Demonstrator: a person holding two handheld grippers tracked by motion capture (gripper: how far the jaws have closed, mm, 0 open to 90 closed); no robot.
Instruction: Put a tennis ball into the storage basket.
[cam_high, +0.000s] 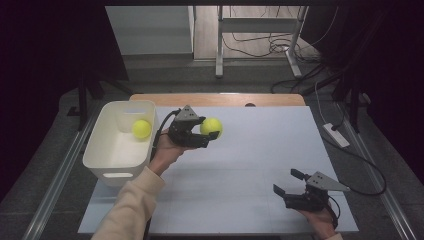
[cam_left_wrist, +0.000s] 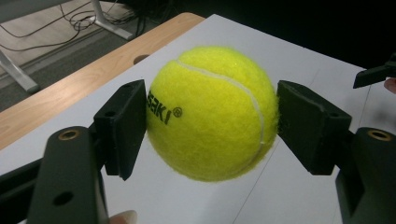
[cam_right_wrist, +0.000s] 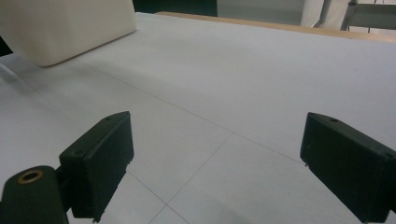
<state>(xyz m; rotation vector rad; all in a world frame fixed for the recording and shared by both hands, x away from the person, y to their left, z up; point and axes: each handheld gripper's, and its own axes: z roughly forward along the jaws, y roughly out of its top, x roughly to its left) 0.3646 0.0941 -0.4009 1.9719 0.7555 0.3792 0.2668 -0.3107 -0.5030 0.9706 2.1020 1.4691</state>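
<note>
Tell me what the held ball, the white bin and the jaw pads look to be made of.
Tennis ball: yellow felt, fuzzy nap, pale seam, printed lettering.
White bin: likely moulded plastic, smooth, slightly glossy, with rounded corners and a handle slot.
Pads of the left gripper: matte black, probably rubber or foam; hard to tell.

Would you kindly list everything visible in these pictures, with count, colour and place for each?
tennis ball in the bin: one, yellow-green, lying inside the bin near its far right side.
held tennis ball: one, yellow-green, black lettering, clamped between the left gripper's pads, right of the bin.
bin: one, white plastic, at the table's left edge.
table: one, white top with a wooden far edge.
cables: several, dark, on the floor beyond the table.
left gripper: one, black, shut on the ball.
right gripper: one, black, open, low at the table's near right.
</note>
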